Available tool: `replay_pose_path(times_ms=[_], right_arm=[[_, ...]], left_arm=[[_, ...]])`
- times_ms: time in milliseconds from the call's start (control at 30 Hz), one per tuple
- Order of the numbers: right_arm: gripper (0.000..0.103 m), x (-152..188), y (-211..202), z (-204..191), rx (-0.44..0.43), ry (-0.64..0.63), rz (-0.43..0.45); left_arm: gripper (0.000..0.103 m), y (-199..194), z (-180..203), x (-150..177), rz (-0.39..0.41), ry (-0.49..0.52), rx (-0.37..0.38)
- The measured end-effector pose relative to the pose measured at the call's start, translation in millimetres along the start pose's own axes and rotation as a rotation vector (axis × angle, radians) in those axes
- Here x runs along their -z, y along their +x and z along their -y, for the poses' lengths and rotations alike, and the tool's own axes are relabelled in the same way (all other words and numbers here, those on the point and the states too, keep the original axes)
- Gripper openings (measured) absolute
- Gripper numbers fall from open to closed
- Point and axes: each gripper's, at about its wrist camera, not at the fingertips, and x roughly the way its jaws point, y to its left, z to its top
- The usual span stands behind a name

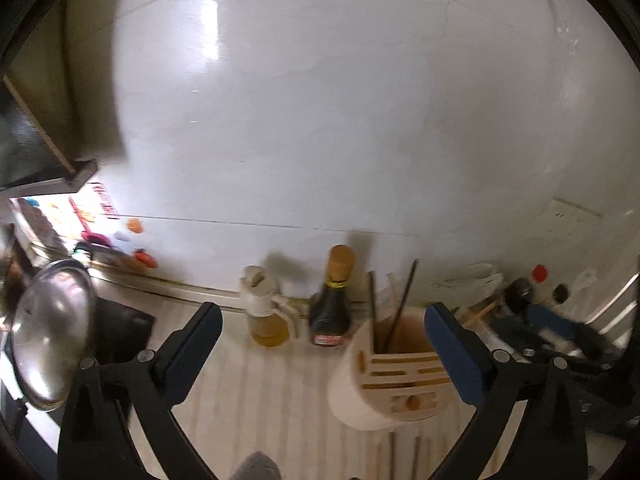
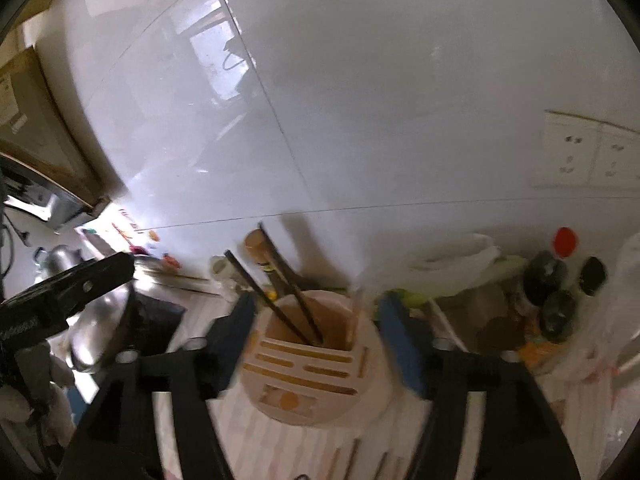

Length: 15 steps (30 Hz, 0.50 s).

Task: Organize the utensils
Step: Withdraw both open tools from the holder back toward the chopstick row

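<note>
Here, one holder (image 1: 384, 372) is seen standing upright on the bench (image 1: 256, 392): pale, round, w/ a deep cup at the back and approx. five slots plus a round hole across its sloped front. Two dark chopsticks (image 2: 288, 300) are counted leaning in the cup in the right view; the left view shows two dark ones and paler sticks beside them, exact no. cannot be told. A few more sticks (image 2: 352, 458) are seen lying flat on the bench in front of the holder, too blurred to count.

Two bottles are shown only clearly by the left view: an oil bottle (image 1: 266, 312) and a dark sauce bottle (image 1: 332, 304), side by side left of the holder, plus a steel lid (image 1: 52, 332) far left. Wall sockets (image 2: 592, 152) and three dark-capped jars (image 2: 556, 292) are shown better by the right view.

Left claw (image 1: 320, 344): jaws wide apart, nothing between the pads. Right claw (image 2: 316, 324): jaws apart, holder seen between them, not clamped.
</note>
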Motion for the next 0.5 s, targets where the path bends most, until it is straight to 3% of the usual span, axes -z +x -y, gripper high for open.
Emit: replay_pose_path(times_ms=[67,167,367,500], right_arm=[[0.102,6,-5,-2,0.062,-0.013,0.014],[0.103,15,-14,-5,0.127,-0.021,0.038],[0.103,35,-36,10,0.118,0.029,0.074],[0.103,68,-36,25,0.189,0.05,-0.013]], left_arm=[[0.103,-1,0,8,0.009,0.022,-0.037],[0.103,-2,-1,19,0.009,0.028,-0.045],[0.103,-1,12,44,-0.009,0.056,-0.054],[0.103,5,25,81,-0.056,0.088,-0.053]])
